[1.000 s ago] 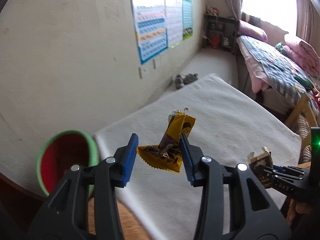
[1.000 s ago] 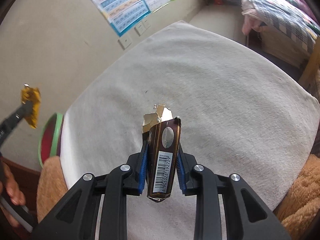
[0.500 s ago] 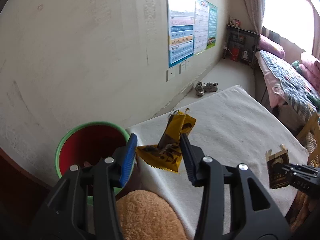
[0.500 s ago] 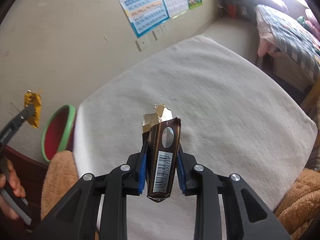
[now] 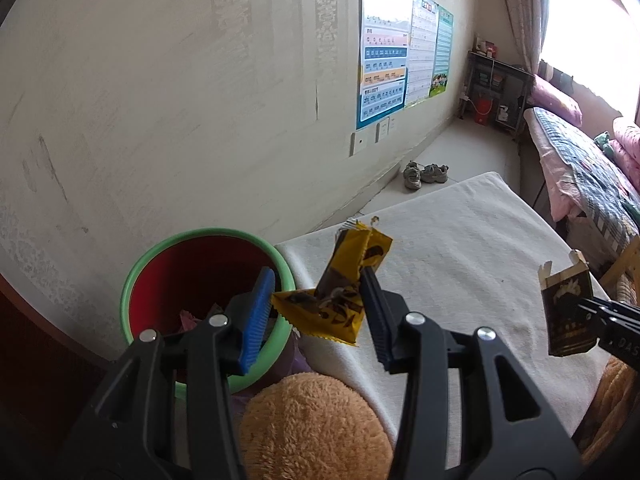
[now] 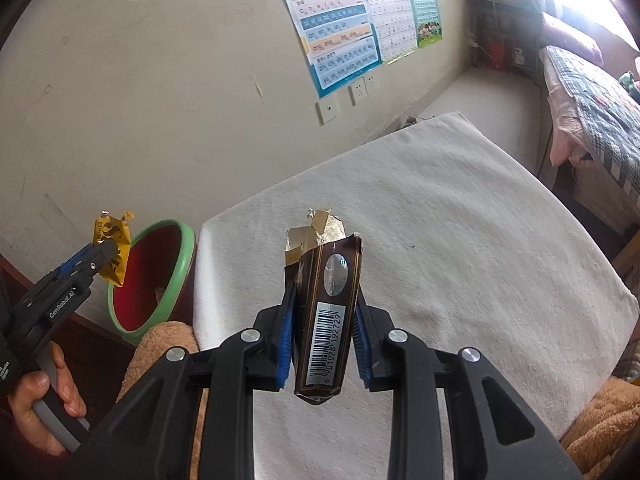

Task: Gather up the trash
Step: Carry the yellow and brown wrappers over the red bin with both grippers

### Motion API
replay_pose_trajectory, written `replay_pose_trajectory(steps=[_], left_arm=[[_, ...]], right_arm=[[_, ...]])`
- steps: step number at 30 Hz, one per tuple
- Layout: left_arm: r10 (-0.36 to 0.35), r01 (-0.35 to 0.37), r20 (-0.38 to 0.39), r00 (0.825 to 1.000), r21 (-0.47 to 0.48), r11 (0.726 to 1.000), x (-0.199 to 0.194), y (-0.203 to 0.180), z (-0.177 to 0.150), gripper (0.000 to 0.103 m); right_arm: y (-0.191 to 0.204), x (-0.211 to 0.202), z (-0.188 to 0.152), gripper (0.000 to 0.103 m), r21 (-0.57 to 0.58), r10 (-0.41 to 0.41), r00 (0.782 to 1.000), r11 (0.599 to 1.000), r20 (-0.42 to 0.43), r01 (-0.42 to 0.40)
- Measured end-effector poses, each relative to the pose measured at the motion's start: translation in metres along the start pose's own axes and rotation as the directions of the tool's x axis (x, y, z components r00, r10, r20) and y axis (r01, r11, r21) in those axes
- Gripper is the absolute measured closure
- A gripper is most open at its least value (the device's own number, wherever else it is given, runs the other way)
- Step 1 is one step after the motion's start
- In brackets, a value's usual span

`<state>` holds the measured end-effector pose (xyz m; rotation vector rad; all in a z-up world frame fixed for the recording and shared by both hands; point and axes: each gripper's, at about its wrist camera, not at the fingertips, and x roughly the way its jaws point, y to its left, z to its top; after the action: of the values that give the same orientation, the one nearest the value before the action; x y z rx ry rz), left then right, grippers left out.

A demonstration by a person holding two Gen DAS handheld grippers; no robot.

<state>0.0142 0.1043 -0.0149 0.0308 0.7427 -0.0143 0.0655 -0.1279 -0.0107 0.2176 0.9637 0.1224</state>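
Observation:
My left gripper (image 5: 316,304) is shut on a crumpled yellow snack wrapper (image 5: 340,300) and holds it in the air beside the rim of a green bin with a red inside (image 5: 148,276). The jaws stand wide because the wrapper is bulky. My right gripper (image 6: 324,336) is shut on a dark brown torn packet with a barcode (image 6: 326,304), held above the white cloth table (image 6: 460,240). The packet also shows in the left wrist view (image 5: 566,312). The bin (image 6: 180,276) and the yellow wrapper (image 6: 112,248) show at the left of the right wrist view.
A tan plush cushion (image 5: 312,428) lies at the table's near edge below my left gripper. The wall with posters (image 5: 400,60) runs behind the bin. A bed (image 5: 580,168) stands at the far right, shoes (image 5: 424,172) on the floor.
My left gripper has carried the yellow wrapper left, from over the table to the bin's rim. My right gripper holds the brown packet the same way and has drifted a little left.

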Motion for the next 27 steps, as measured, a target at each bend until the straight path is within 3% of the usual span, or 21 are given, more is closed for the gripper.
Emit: replay_pose_trajectory(steps=[17,27], left_arm=[[0.028,-0.028,-0.012,1.000,-0.036,0.999,0.004,0.017,-0.002,0.060],[0.061,-0.062,-0.012,0.998,-0.061,0.996,0.004,0.037,-0.004,0.060]], right_arm=[[0.011,-0.001,0.003,0.077,-0.032,0.018,1.000,0.999,0.000,-0.018],[0.042,0.005,0.016,0.077,-0.089,0.063,0.998,0.994,0.003,-0.062]])
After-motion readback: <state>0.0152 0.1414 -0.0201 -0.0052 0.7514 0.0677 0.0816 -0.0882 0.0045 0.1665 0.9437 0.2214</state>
